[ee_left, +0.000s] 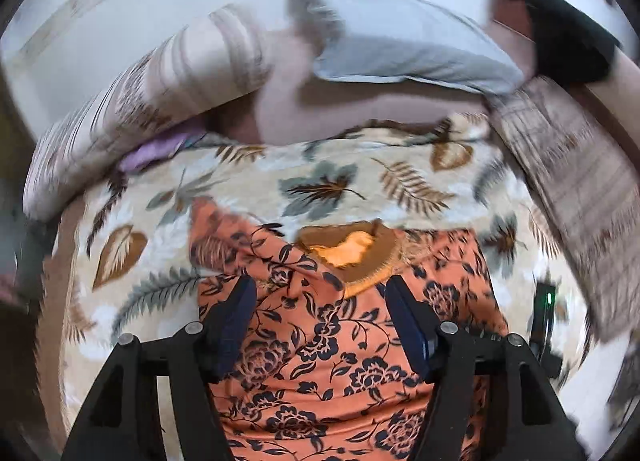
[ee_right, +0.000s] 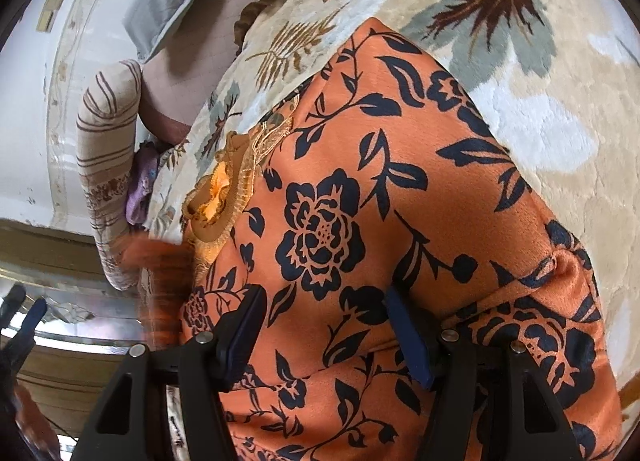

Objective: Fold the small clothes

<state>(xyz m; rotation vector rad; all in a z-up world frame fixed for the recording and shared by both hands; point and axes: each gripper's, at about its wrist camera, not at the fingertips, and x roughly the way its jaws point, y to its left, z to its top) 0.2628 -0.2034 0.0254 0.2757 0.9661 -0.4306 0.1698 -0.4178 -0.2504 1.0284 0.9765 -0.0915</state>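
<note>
An orange garment with a dark blue flower print (ee_left: 332,345) lies on a leaf-patterned blanket (ee_left: 332,185), its brown-edged neckline (ee_left: 352,253) pointing away. My left gripper (ee_left: 320,293) is open, its fingers spread just above the cloth below the neckline. In the right wrist view the same garment (ee_right: 400,201) fills the frame, neckline (ee_right: 224,197) at the left. My right gripper (ee_right: 324,301) is open over the garment's middle, holding nothing. A folded-over part shows at the lower right (ee_right: 552,313).
A striped bolster (ee_left: 160,89) and a grey pillow (ee_left: 400,45) lie at the blanket's far edge. A purple cloth (ee_left: 156,149) peeks out under the bolster. A dark device with a green light (ee_left: 546,313) sits at the right. The other gripper shows at the right wrist view's left edge (ee_right: 20,313).
</note>
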